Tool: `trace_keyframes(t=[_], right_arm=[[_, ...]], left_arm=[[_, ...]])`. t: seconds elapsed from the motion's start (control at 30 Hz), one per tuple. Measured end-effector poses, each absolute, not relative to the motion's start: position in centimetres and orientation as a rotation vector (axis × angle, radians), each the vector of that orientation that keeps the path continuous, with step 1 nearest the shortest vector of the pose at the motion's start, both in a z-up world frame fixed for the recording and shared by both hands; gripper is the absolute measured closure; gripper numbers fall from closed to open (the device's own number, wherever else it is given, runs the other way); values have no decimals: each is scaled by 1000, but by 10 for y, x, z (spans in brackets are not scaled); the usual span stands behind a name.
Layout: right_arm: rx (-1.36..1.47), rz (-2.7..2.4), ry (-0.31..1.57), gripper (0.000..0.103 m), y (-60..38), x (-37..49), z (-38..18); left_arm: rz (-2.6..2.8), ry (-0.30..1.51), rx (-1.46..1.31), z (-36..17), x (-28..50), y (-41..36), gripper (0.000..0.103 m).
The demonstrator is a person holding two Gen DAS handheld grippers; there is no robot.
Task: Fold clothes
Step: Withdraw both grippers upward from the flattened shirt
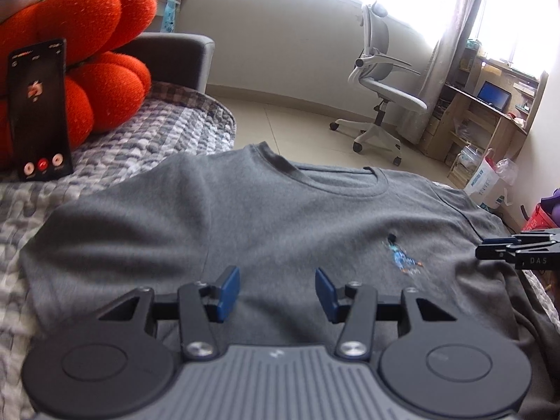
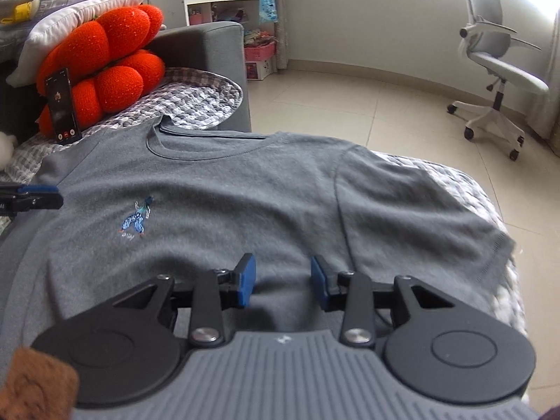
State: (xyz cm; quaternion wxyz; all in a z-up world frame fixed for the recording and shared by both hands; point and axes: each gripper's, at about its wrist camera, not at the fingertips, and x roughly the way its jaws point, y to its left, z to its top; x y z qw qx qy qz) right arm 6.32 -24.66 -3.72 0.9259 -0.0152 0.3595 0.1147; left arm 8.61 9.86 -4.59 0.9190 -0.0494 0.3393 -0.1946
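A grey T-shirt (image 1: 280, 217) (image 2: 227, 189) lies spread face up on the bed, collar (image 1: 336, 178) at the far side. A small blue embroidered figure (image 1: 402, 257) (image 2: 138, 220) marks its chest. My left gripper (image 1: 277, 280) hovers over the shirt's left half, open, with only flat cloth seen below its blue pads. My right gripper (image 2: 282, 281) is open over the right half, near the sleeve seam, with nothing between its fingers. Each gripper shows at the edge of the other's view: the right gripper (image 1: 484, 248) and the left gripper (image 2: 52, 197).
A checked grey blanket (image 1: 157, 133) covers the bed. An orange knot cushion (image 1: 80, 52) and a propped phone (image 1: 38, 112) stand at the far left. Beyond the bed are tiled floor, a white office chair (image 1: 381, 87) and a desk with a laptop (image 1: 493, 94).
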Motion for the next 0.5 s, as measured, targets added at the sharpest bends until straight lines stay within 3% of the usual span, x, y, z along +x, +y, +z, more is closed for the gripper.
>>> trace_keyframes(t=[0.5], right_arm=[[77,159,833,64,-285,-27,-13]], left_arm=[[-342,899,-162,-25,13,126,53]])
